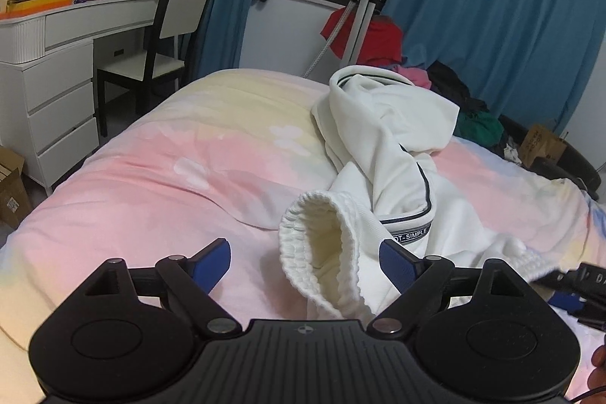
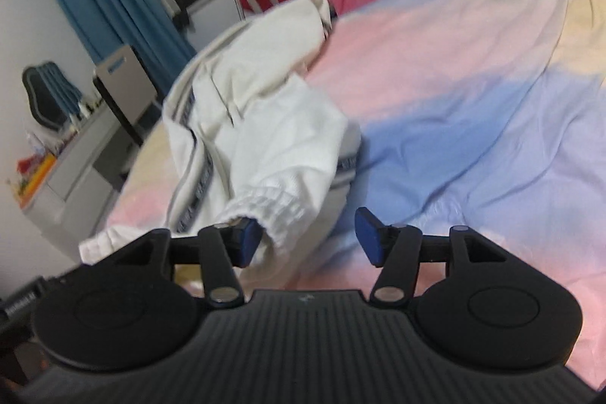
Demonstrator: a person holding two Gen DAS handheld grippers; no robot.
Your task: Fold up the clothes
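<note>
1. Where jacket [image 1: 382, 154] lies: crumpled in a loose heap on the bed [image 1: 151, 184], toward its middle, not flat and not folded. Cuffs nearest the grippers, body bunched up and away toward the far edge.
2. Left gripper [image 1: 305, 264]: jaws spread wide, nothing between them; ribbed cuff [image 1: 322, 248] standing open right in the gap, near but not pinched. Placed so, probably, to close on that cuff edge.
3. Right gripper [image 2: 308, 237]: jaws likewise wide, empty. Second cuff [image 2: 269, 211] just ahead of the left pad [image 2: 250, 241]; touching or only overlapping in view, cannot tell through the blur.
4. Reading of the layout: one gripper lined up per cuff, which would suit drawing both sleeves out to spread the garment flat. Fits equally a garment just dropped or one about to be picked up; no telling which.
5. Count, task things: one jacket, two cuffs seen, two grippers, four blue pads.
6. Count, surroundings: one bed, one chair [image 1: 178, 25], one dresser [image 1: 57, 63], one tripod [image 1: 363, 6]. Clothes pile [image 1: 454, 82] beyond the far edge, at least four colours (red, pink, black, green); number of garments not countable.
</note>
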